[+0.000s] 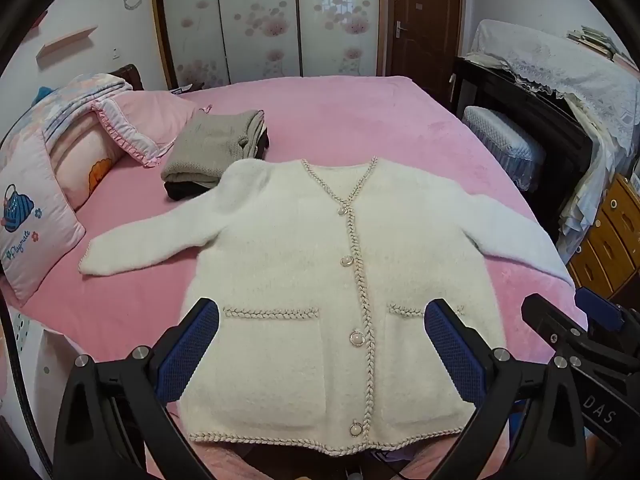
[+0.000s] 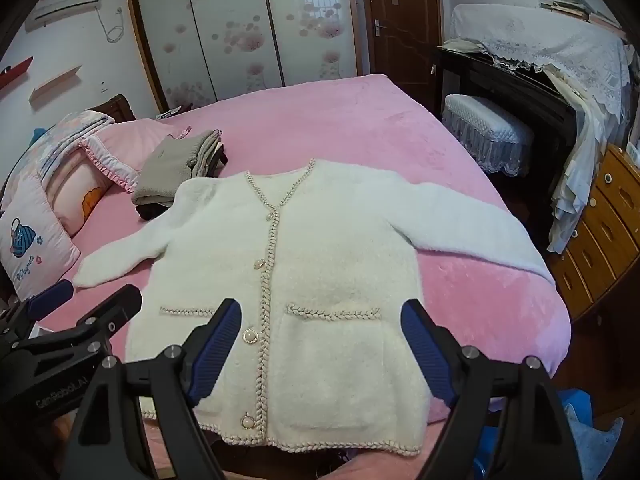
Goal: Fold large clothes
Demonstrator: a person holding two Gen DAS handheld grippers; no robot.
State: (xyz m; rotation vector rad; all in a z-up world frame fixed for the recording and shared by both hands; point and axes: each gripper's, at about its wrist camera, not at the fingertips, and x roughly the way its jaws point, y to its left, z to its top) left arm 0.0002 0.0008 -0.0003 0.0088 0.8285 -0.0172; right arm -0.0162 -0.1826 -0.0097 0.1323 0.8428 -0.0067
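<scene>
A fluffy white cardigan [image 1: 304, 264] with braided trim and pearl buttons lies flat, face up, on the pink bed [image 1: 360, 120], both sleeves spread out. It also shows in the right wrist view [image 2: 332, 264]. My left gripper [image 1: 320, 344] is open and empty, held above the hem near the left pocket. My right gripper [image 2: 320, 344] is open and empty above the right pocket. The right gripper shows at the right edge of the left wrist view [image 1: 568, 320], and the left gripper shows at the left edge of the right wrist view [image 2: 88, 308].
A stack of folded clothes [image 1: 216, 152], grey on top, sits by the cardigan's left shoulder. Pillows [image 1: 52, 200] lie at the bed's left. A covered stool [image 1: 504, 144], dark cabinet and wooden drawers [image 2: 600, 232] stand to the right. Wardrobe doors are behind.
</scene>
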